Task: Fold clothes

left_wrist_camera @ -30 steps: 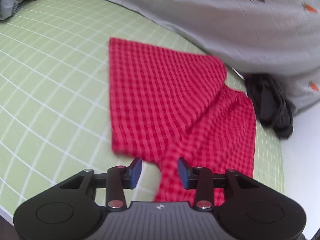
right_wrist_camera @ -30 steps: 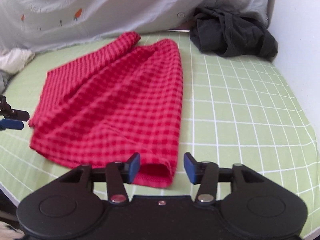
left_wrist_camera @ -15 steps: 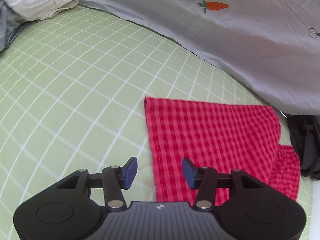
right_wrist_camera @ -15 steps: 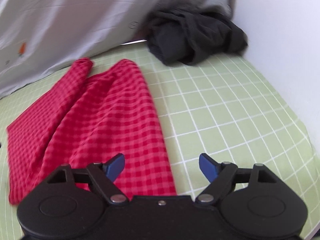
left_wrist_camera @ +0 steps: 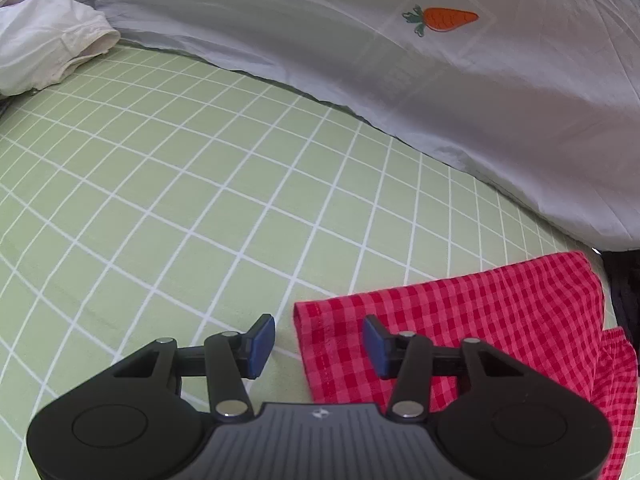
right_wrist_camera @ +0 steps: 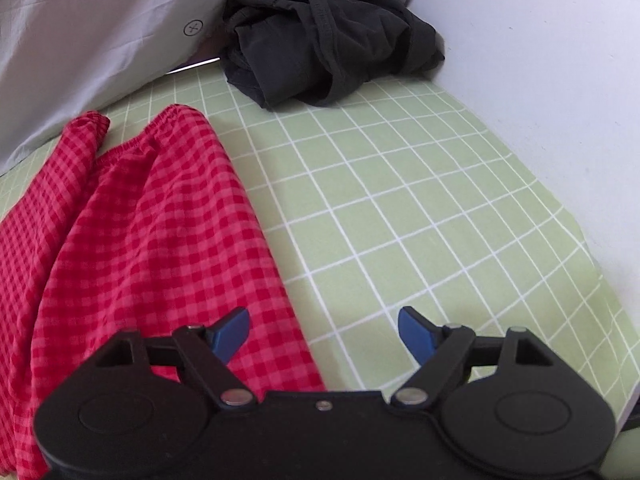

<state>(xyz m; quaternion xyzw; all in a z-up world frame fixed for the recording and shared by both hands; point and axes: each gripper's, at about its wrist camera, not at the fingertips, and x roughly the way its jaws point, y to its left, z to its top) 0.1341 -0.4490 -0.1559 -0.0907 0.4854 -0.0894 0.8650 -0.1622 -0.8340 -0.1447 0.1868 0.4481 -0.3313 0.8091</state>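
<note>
The red checked shorts (right_wrist_camera: 132, 248) lie flat on the green bed sheet with white lines (left_wrist_camera: 200, 184). One half looks laid over the other, and the stretchy waist ends bunch up at the far end, close to the grey quilt with carrots (left_wrist_camera: 440, 60). Everything else is told from the shorts. The left gripper (left_wrist_camera: 318, 338) sits low over the sheet at the hemmed corner of the shorts. Its blue tips are partly apart, one over bare sheet just beside the hem and one over the red cloth, and it holds nothing. It looks lined up so the hem edge could slip between the tips. The right gripper (right_wrist_camera: 322, 330) is at the long side edge of the shorts. Its tips are spread wide, one over the red cloth and one over the sheet, and it holds nothing too. A pile of dark clothes (right_wrist_camera: 320, 44) sits beyond the waist end of the shorts, by the white wall. A white cloth (left_wrist_camera: 48, 56) lies far from the shorts, at the other end of the bed. The shorts may be partway folded with another fold to come, or just smoothed after a fold; I cannot tell which.
</note>
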